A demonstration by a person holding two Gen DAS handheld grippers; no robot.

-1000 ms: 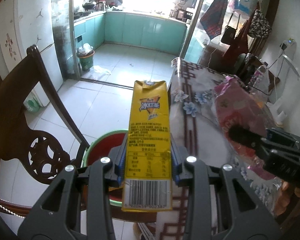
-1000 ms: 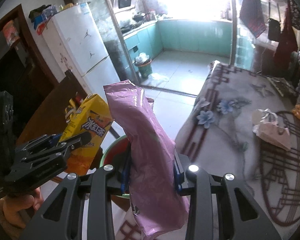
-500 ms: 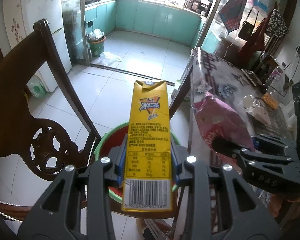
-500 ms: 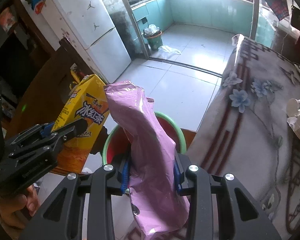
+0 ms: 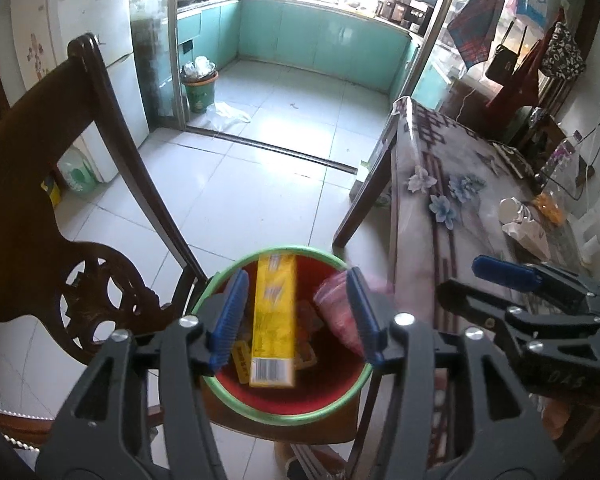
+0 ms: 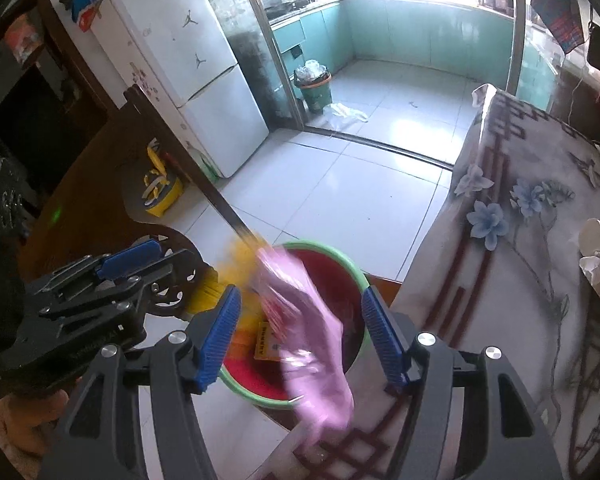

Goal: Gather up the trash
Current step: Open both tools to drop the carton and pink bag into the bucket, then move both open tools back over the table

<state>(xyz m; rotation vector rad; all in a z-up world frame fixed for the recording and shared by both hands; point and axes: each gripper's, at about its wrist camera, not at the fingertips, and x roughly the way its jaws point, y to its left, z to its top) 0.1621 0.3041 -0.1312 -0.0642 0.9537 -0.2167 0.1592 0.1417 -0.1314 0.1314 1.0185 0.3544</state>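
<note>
Trash is dropping from both claws, whose jaws have just been opening. The left claw [image 5: 296, 316] is open, the yellow carton [image 5: 274, 320] loose between its pads, above the red bin [image 5: 284, 412]. The right claw [image 6: 300, 332] is open too; the pink bag [image 6: 312, 332] may catch the rim and fall outside beside the worktop [image 6: 540, 240].

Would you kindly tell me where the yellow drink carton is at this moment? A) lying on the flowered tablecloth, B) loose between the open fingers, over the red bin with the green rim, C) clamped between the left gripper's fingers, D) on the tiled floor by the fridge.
B: the yellow drink carton sits blurred and untouched between the left gripper fingers, which have just been opening, above the red bin.
</note>
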